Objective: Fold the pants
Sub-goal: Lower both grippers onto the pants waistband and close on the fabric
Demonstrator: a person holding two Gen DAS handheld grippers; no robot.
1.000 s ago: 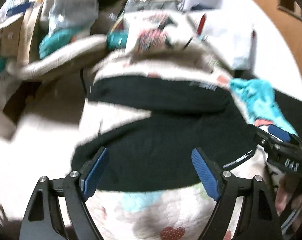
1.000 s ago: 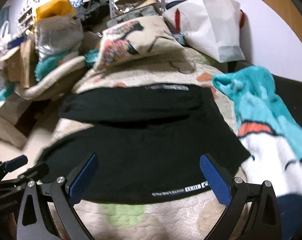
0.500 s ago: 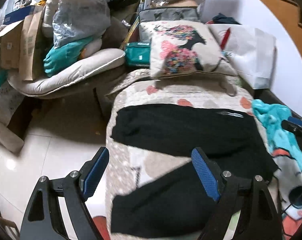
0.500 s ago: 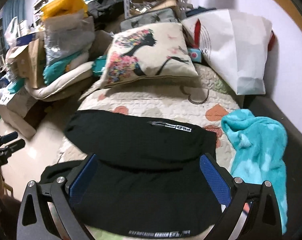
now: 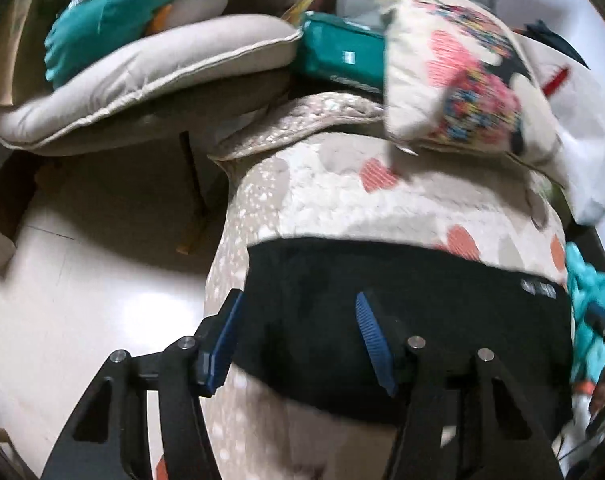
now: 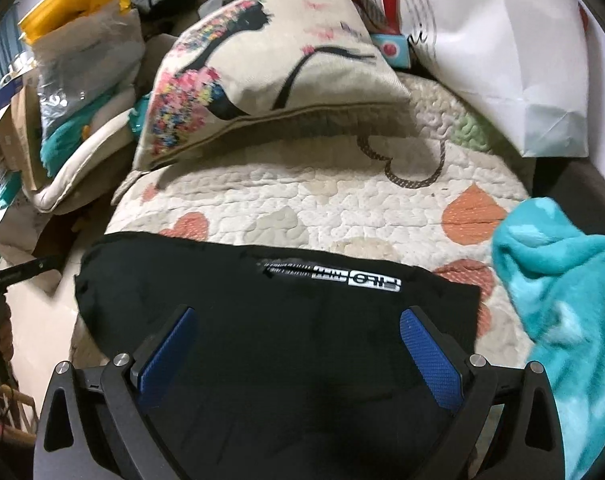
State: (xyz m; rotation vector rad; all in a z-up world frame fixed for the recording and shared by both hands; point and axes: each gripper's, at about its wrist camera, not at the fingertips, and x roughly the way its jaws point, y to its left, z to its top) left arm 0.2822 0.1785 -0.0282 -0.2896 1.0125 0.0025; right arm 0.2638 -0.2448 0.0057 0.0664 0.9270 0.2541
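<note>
Left claw, left wrist view: the left gripper [image 5: 298, 338] fills the lower middle of the frame, its blue pads apart at a middling gap with nothing between them.
Pants, left wrist view: the black pants [image 5: 402, 300] lie as a dark band across the centre and right of the frame, on the patterned quilt [image 5: 342, 208]; the left pad sits over the pants' left end, the right pad over the cloth itself. Whether the pads touch the fabric cannot be told.
Surroundings, left wrist view: a printed cushion [image 5: 462, 80] at upper right, a beige pad [image 5: 142, 80] at upper left, bare floor [image 5: 82, 300] at lower left.
Right claw, right wrist view: the right gripper [image 6: 298, 356] sits at bottom centre, pads spread wide and empty, both over black cloth.
Pants, right wrist view: the pants [image 6: 282, 320] fill the lower half of the frame, a white printed label [image 6: 334, 276] near their upper edge; a turquoise fleece blanket [image 6: 562, 300] lies just beside them at right.
Handling, judged: soft, light, limp cloth that will sag and drag on the quilt; not fragile.
Where to grip, judged: pinch an edge or corner at each end through all layers, well clear of the fleece, so the fold lifts evenly.
</note>
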